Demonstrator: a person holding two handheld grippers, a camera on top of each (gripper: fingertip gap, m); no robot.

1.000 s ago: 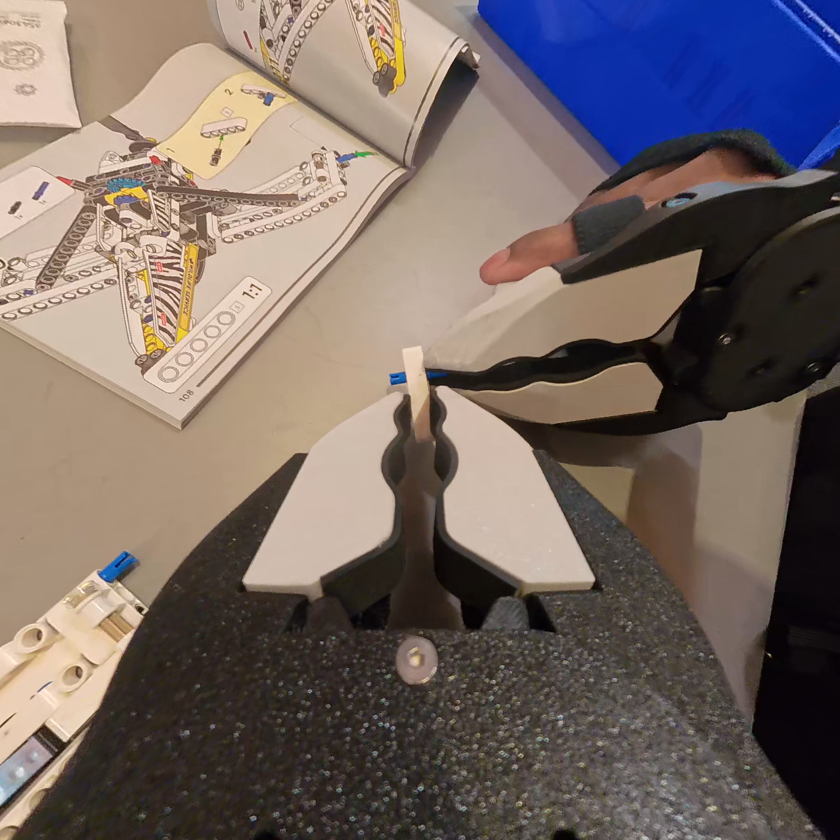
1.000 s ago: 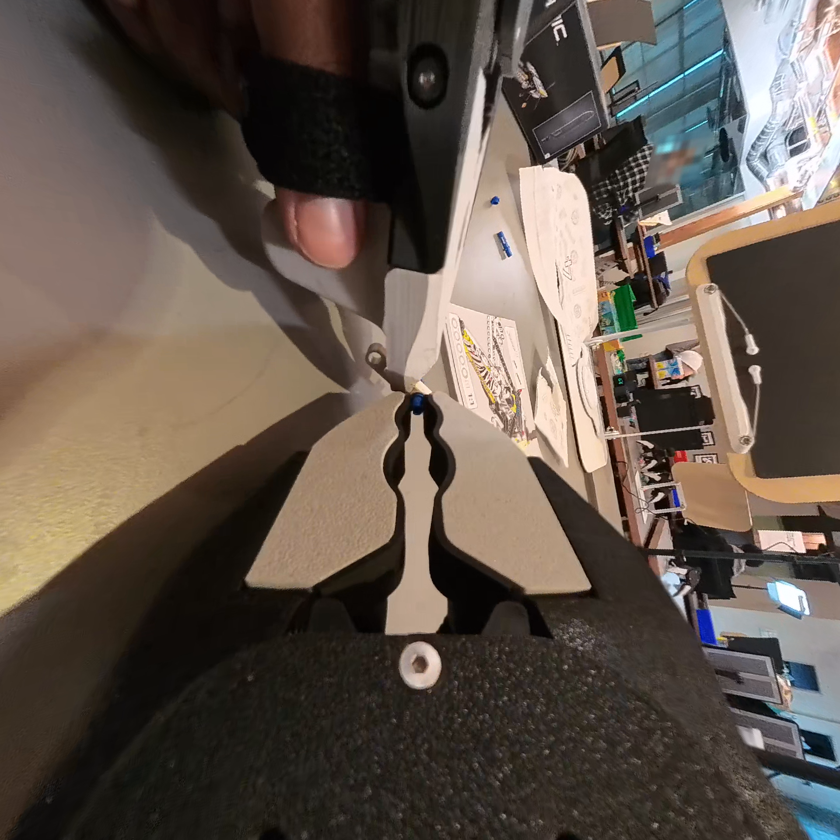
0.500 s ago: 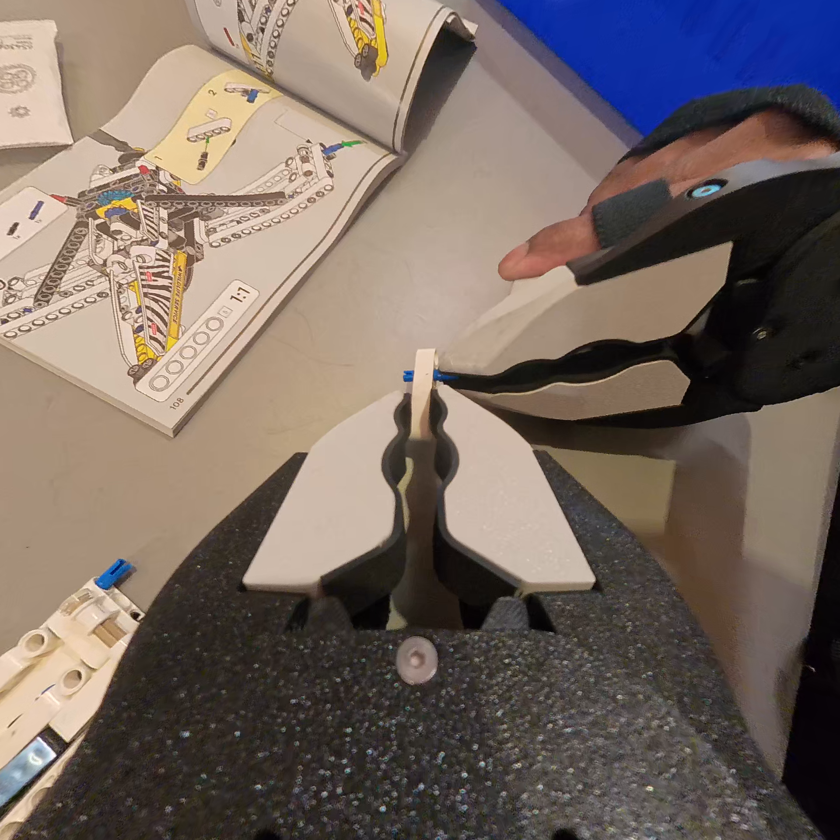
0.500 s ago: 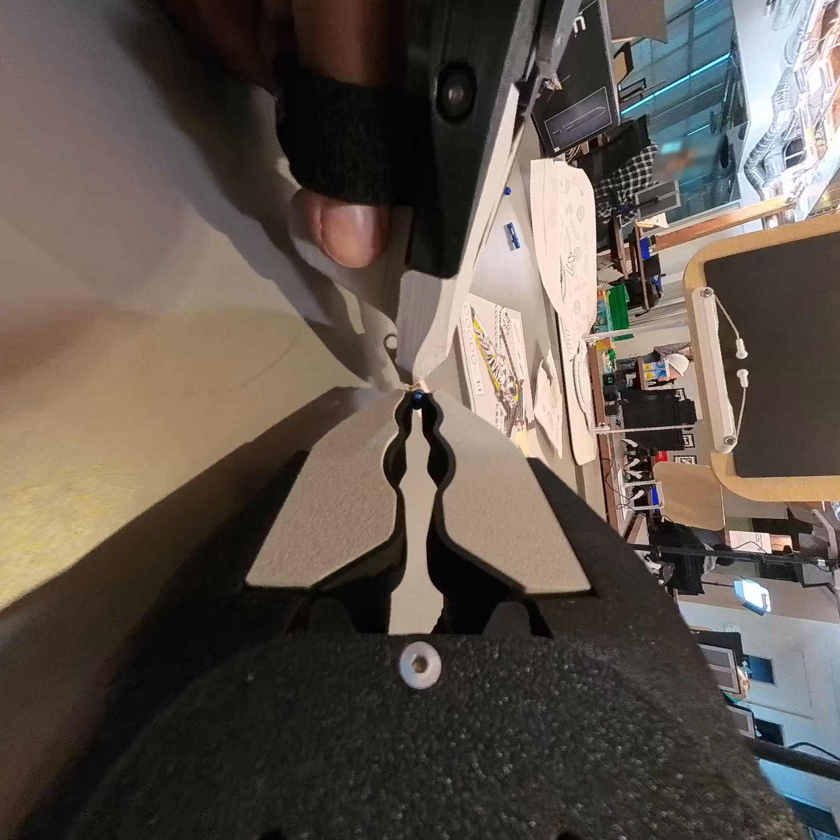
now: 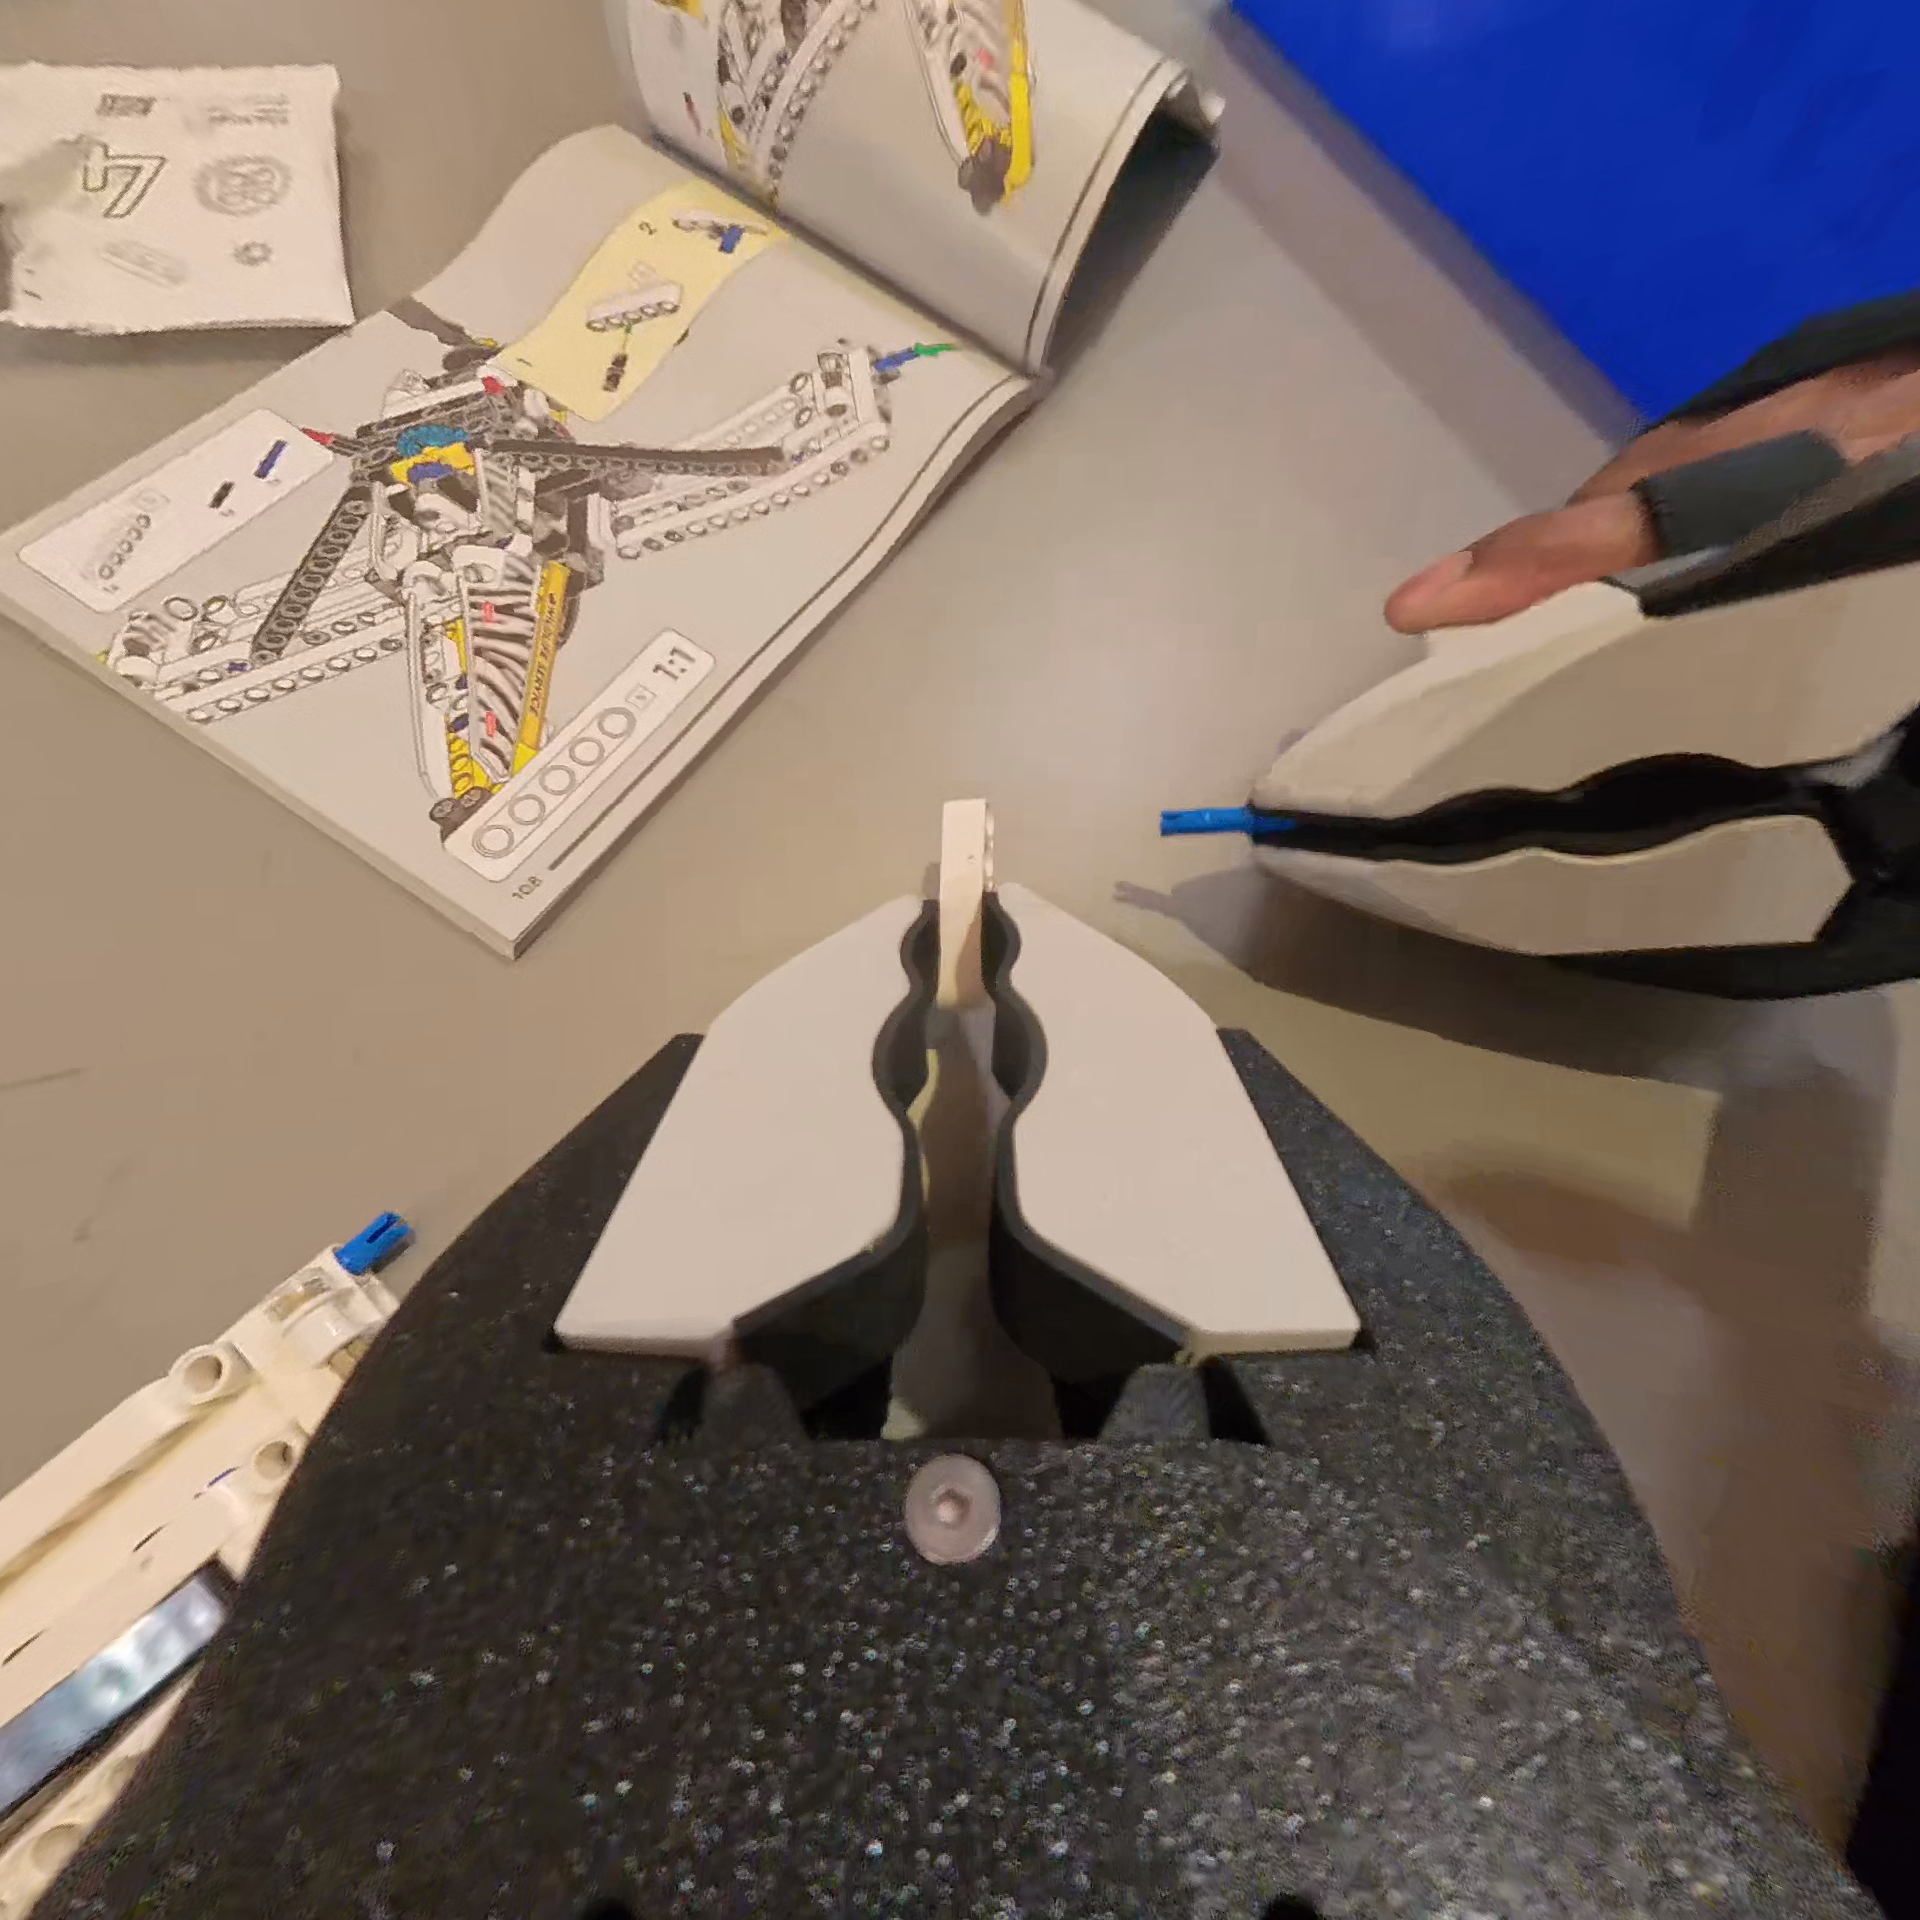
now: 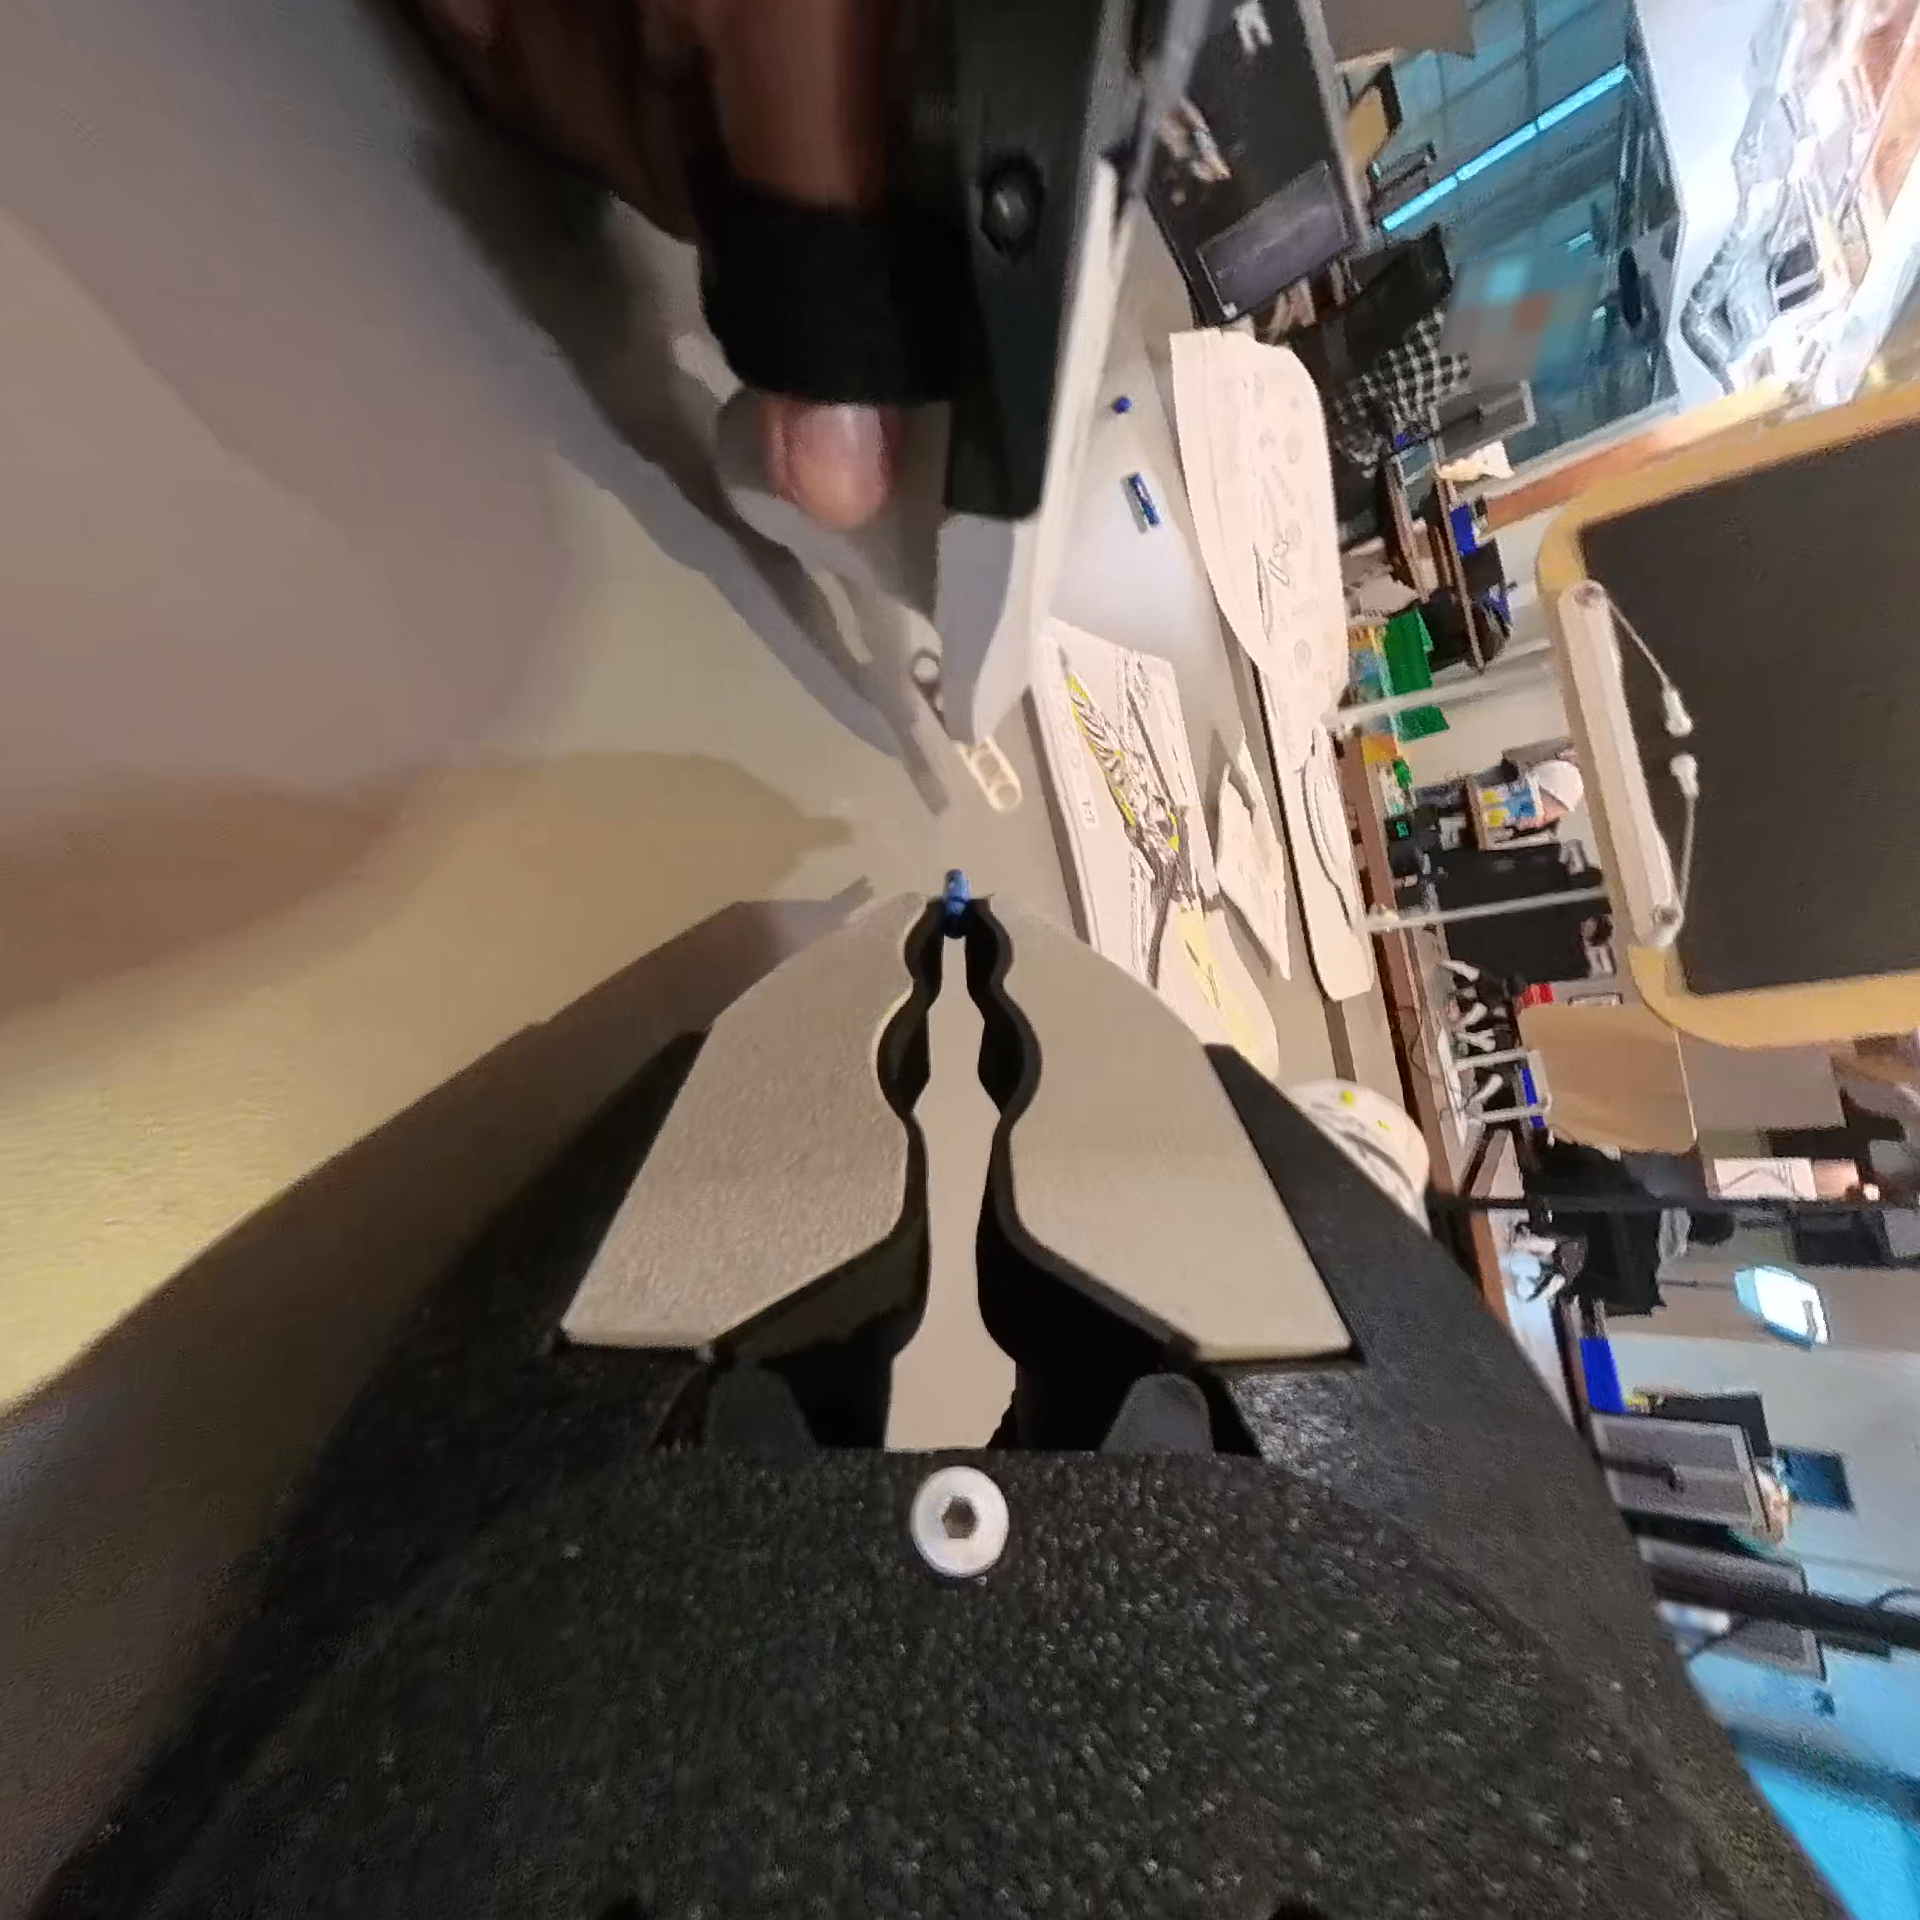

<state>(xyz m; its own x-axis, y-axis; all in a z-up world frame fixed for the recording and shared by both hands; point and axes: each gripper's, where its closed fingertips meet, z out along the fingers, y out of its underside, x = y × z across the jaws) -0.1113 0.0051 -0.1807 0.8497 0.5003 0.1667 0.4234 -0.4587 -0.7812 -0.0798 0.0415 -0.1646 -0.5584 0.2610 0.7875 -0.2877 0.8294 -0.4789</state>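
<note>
My left gripper [image 5: 961, 904] is shut on a thin white beam [image 5: 964, 873] with holes, which stands up between its pads above the grey table [image 5: 260, 1039]. My right gripper [image 5: 1257, 826] shows at the right of the left wrist view, shut on a small blue pin [image 5: 1210, 823] that points toward the beam with a clear gap between them. In the right wrist view my right gripper [image 6: 954, 914] grips the blue pin [image 6: 954, 896] at its tips, and the left gripper's finger [image 6: 987, 644] with the white beam's end [image 6: 997, 774] shows ahead.
An open instruction booklet [image 5: 499, 499] lies on the table at the far left, a white sticker sheet [image 5: 177, 197] beyond it. A white model part with a blue pin [image 5: 187, 1392] lies at the lower left. A blue bin [image 5: 1610, 156] stands at the back right. One gripper's finger ends stand about 6 centimetres off the other's.
The blue pin was through or against the white beam; my right gripper has now drawn back to the right with the pin, leaving a gap. Both grasps held.
</note>
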